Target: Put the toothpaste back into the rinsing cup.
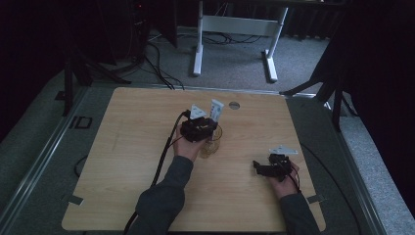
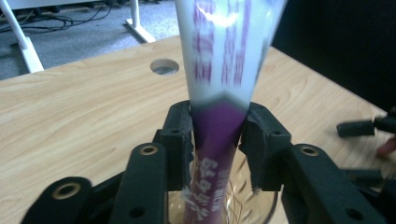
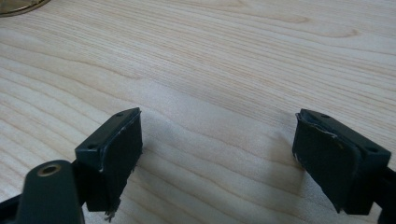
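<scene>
The white-and-purple soft plastic tube (image 2: pixel 219 93) stands upright with its lower end inside a clear round glass cup (image 1: pixel 213 142) near the counter's middle. The left tongs (image 2: pixel 215 140) flank the tube's purple waist, pads at or just off its sides; whether they press I cannot tell. At about five o'clock from the cup, well apart, the right tongs (image 3: pixel 217 154) rest spread wide over the bare light wooden counter (image 1: pixel 132 142). A round hole (image 1: pixel 234 105) lies at one o'clock.

left tool (image 2: pixel 215 140): jaws slightly parted | right tool (image 3: pixel 217 158): jaws wide, low over table
</scene>
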Tool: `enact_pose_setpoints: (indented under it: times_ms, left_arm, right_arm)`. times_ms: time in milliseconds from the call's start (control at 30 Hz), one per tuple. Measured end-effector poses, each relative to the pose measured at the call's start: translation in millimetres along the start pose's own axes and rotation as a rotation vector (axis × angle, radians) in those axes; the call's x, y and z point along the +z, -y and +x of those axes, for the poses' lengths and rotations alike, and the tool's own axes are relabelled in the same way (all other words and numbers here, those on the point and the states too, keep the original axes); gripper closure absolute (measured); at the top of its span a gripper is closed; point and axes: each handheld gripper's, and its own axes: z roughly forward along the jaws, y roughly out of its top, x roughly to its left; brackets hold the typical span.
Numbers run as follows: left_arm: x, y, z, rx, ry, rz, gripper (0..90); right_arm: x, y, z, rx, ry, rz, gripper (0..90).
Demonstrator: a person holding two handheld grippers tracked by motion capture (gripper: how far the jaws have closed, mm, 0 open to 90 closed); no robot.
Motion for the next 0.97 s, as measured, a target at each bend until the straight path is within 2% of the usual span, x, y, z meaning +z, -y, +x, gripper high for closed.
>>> enact_pose_setpoints:
  times_ms: [33,67,133,267,400,600,733,900,967]
  left_arm:
    - [-0.7,1.0,-0.3,0.003,0.001,-0.005,60.2]
    - [-4.8,1.8,-0.3,-0.008,0.011,-0.041,58.1]
    - [-12.4,-1.0,0.8,-0.026,0.012,-0.084,53.1]
    - [-24.1,-5.0,1.0,0.0,-0.021,-0.111,43.7]
    - [-31.7,-2.5,4.4,-0.003,-0.021,-0.132,41.8]
    - [-37.1,6.3,12.8,-0.032,-0.035,-0.14,41.3]
    - [-46.5,10.5,19.5,-0.059,-0.041,-0.156,40.9]
    - [-58.1,17.1,28.9,-0.067,-0.07,-0.149,39.9]
    - [-62.0,21.9,32.3,-0.062,-0.099,-0.136,39.9]
  right_arm:
    - [0.0,0.0,0.0,0.0,0.0,0.0,15.7]
    - [0.0,0.0,0.1,0.0,0.0,0.0,15.7]
    - [0.0,0.1,0.1,-0.002,-0.001,0.0,15.7]
    - [0.0,0.1,0.2,-0.001,0.0,-0.002,15.8]
    - [0.0,0.1,0.0,-0.004,-0.001,-0.001,15.8]
    - [0.0,0.1,0.1,-0.002,-0.001,-0.002,15.7]
    - [0.0,0.1,0.0,-0.003,-0.002,-0.001,15.8]
    - [-0.1,0.1,0.1,-0.002,-0.002,-0.001,15.7]
    - [-0.1,0.1,0.1,-0.002,-0.002,-0.001,15.7]
